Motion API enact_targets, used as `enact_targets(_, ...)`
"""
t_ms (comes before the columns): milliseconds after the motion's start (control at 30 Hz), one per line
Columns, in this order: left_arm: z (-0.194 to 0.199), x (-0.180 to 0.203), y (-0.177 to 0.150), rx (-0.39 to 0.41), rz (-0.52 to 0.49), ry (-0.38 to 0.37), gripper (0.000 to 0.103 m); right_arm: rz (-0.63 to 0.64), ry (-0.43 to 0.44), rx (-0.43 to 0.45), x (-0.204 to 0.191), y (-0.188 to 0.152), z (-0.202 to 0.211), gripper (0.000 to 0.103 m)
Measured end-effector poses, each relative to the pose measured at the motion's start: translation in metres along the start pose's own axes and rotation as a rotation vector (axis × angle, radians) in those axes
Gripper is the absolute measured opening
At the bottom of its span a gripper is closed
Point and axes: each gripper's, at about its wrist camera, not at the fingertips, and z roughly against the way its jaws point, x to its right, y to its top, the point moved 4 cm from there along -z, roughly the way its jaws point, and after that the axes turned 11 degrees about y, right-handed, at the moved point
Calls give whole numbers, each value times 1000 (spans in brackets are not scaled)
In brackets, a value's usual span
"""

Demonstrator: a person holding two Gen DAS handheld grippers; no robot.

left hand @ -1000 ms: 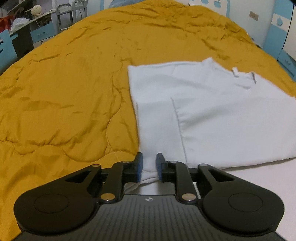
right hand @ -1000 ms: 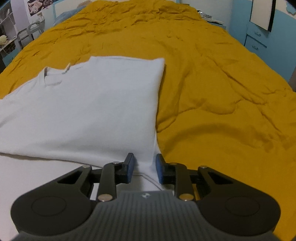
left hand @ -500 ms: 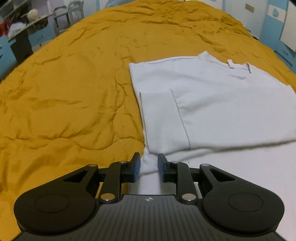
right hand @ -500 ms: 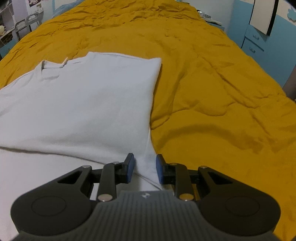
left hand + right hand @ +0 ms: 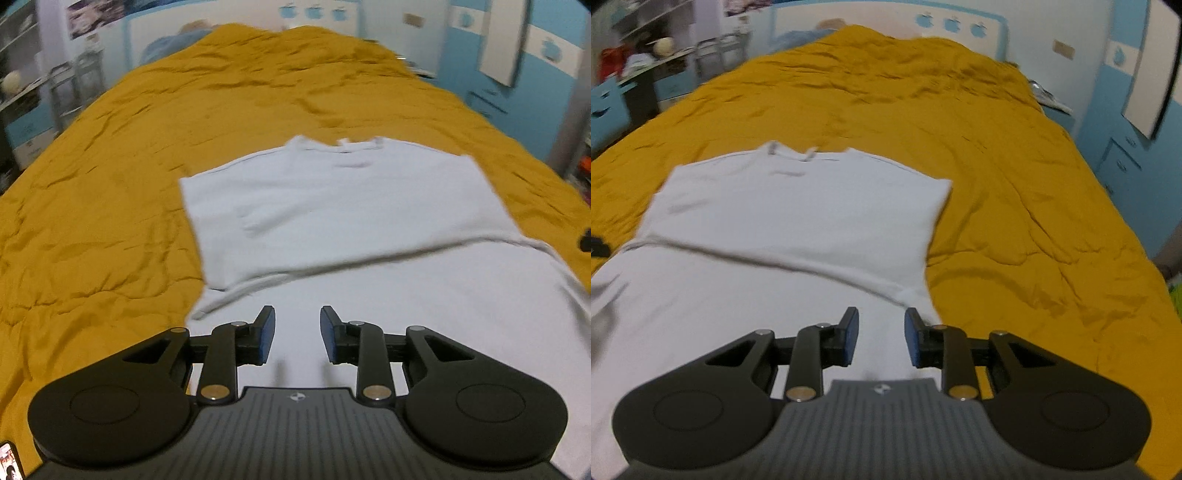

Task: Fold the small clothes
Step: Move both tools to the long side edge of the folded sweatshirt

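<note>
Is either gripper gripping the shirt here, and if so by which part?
Nothing is held. The left gripper and right gripper have just been opening; their jaws stand apart above the white shirt's near corners, pads clear of the cloth.

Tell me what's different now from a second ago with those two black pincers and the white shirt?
Both have let go. The left hand-held gripper and right hand-held gripper pinched the near corners of the white shirt a second ago; their jaws have just been opening, now gaping with cloth only beneath them. Both have pulled back, so more of the shirt shows. The shirt stays on the yellow quilt, collar far.
</note>
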Motion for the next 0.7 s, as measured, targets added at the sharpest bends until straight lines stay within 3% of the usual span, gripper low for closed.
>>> enact_targets(433,77,42,-81,51,-361,-215,60,236,100,-35,-71,-94,66,32)
enact_targets(700,103,48,-141,14,-550,-226,74,294,92,12,-85,-143,90,37)
